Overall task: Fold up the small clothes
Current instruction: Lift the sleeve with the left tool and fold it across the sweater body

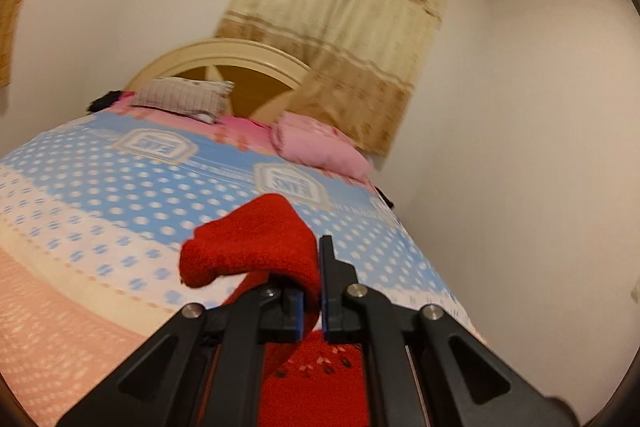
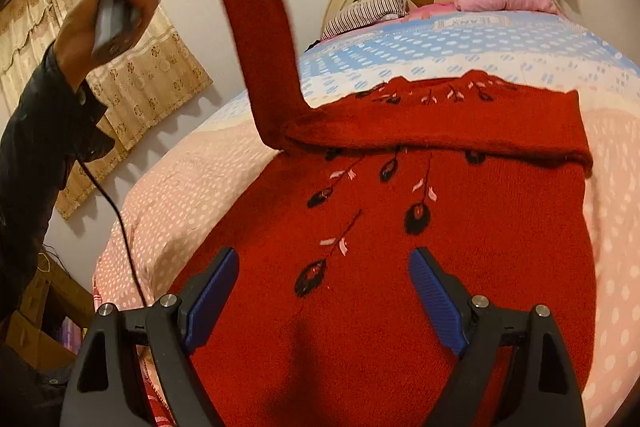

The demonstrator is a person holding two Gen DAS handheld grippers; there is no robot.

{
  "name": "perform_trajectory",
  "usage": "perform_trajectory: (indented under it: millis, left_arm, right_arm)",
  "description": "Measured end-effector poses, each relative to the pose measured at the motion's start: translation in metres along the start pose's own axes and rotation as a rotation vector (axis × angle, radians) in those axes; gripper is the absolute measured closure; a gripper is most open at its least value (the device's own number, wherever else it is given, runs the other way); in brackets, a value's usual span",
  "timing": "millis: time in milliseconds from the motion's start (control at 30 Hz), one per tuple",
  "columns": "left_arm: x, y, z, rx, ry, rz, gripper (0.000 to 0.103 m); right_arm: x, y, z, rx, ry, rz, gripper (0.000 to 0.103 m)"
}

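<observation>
Left gripper pinches the red embroidered sweater's sleeve, lifted above the bed; right gripper gapes wide, empty.

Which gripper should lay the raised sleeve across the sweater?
Left. The left gripper is already shut on the sleeve, lifted above the sweater. The right gripper hovers open, holding nothing.
</observation>
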State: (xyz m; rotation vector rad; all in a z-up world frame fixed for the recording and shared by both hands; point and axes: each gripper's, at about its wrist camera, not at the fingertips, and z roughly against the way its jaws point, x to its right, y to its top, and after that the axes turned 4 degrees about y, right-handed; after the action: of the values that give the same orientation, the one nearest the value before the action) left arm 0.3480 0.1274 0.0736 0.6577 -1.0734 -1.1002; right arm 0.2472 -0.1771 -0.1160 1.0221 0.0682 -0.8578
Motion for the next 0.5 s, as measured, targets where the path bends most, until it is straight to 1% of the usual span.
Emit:
perform_trajectory:
  millis: [100,167,200,233,267,300,333,400,433,500]
  left_arm:
    - [0.031,-0.027,-0.026,-0.05,-0.025,-0.059,0.098]
    - [0.052,-0.057,-0.047,-0.093,-0.033,-0.122,0.098]
    - [0.061,-0.066,-0.053,-0.106,-0.033,-0.143,0.098]
    - [0.072,-0.084,-0.065,-0.127,-0.032,-0.187,0.098]
    - [0.085,-0.093,-0.072,-0.143,-0.019,-0.229,0.093]
    - [0.099,-0.115,-0.087,-0.196,0.015,-0.314,0.083]
    - [0.107,-0.128,-0.094,-0.23,0.028,-0.368,0.078]
    - [0.121,-0.151,-0.101,-0.281,0.011,-0.46,0.058]
    - [0.124,-0.156,-0.099,-0.28,0.014,-0.488,0.054]
    - [0.125,-0.163,-0.087,-0.248,0.013,-0.542,0.036]
  right_arm:
    - [0.003,-0.002,0.0,0.001,0.0,-0.01,0.016]
    - [0.007,-0.004,-0.002,-0.001,0.005,-0.024,0.016]
    - [0.009,-0.006,-0.003,-0.003,0.006,-0.03,0.016]
    - [0.01,-0.007,-0.005,-0.006,0.006,-0.034,0.016]
    - [0.012,-0.009,-0.007,-0.012,0.004,-0.04,0.016]
    - [0.013,-0.011,-0.008,-0.019,0.004,-0.044,0.016]
    - [0.015,-0.013,-0.01,-0.026,0.004,-0.049,0.016]
    - [0.015,-0.015,-0.011,-0.03,0.004,-0.05,0.016]
    - [0.015,-0.015,-0.011,-0.028,0.007,-0.048,0.016]
    - [0.016,-0.017,-0.011,-0.033,0.025,-0.048,0.016]
